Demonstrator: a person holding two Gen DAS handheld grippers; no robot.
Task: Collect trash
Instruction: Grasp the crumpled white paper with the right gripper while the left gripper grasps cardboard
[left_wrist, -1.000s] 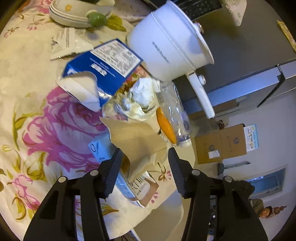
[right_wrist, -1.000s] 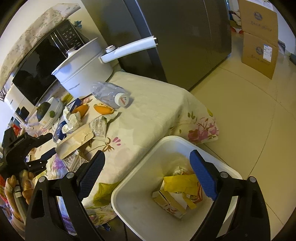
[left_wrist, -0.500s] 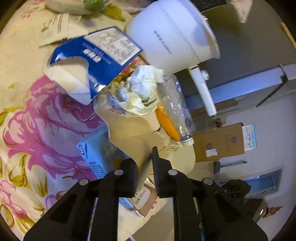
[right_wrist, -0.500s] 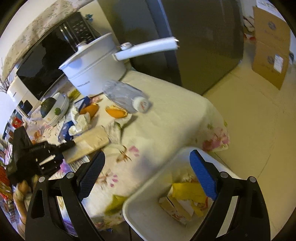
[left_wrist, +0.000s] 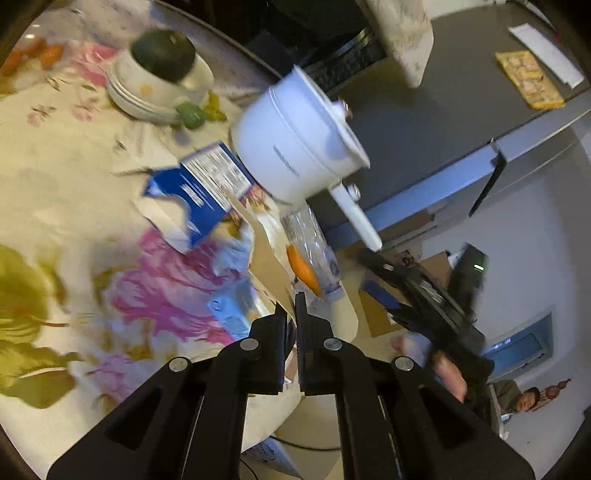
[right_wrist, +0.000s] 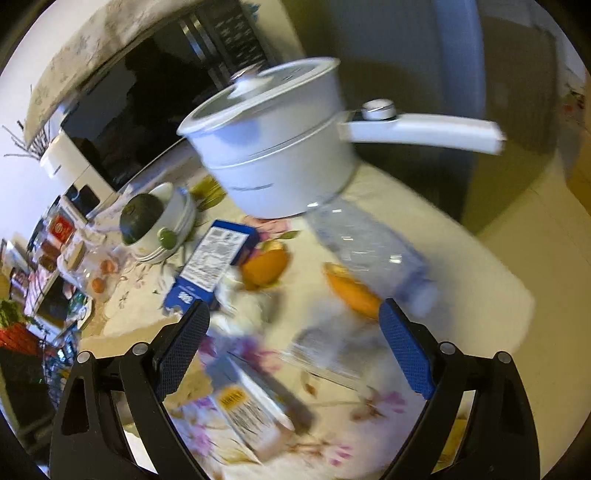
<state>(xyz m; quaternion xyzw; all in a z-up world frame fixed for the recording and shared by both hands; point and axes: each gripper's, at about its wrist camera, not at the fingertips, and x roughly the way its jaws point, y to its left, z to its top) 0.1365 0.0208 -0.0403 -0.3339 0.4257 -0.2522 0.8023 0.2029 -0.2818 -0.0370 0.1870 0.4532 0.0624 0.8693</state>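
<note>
My left gripper (left_wrist: 291, 306) is shut on a tan cardboard piece (left_wrist: 267, 258) and holds it raised above the floral tablecloth (left_wrist: 55, 177). Under it lie a torn blue carton (left_wrist: 207, 188), crumpled paper (left_wrist: 232, 254), a small light-blue carton (left_wrist: 232, 314), orange peel (left_wrist: 303, 269) and a crushed clear bottle (left_wrist: 314, 240). My right gripper (right_wrist: 293, 345) is open and empty above the same litter: the blue carton (right_wrist: 214, 262), two orange peels (right_wrist: 266, 264), the clear bottle (right_wrist: 369, 247) and a white-and-yellow carton (right_wrist: 251, 413) near its fingers.
A white pot with a long handle (right_wrist: 280, 155) stands at the table's far side, also in the left wrist view (left_wrist: 299, 147). A stack of bowls with a dark round fruit (right_wrist: 155, 221) sits to the left. A microwave (right_wrist: 140, 122) and a grey fridge (left_wrist: 443, 122) stand behind.
My left gripper shut on the cardboard piece and lifted it off the table. My right gripper swung from over the white bin to over the table's litter, staying open.
</note>
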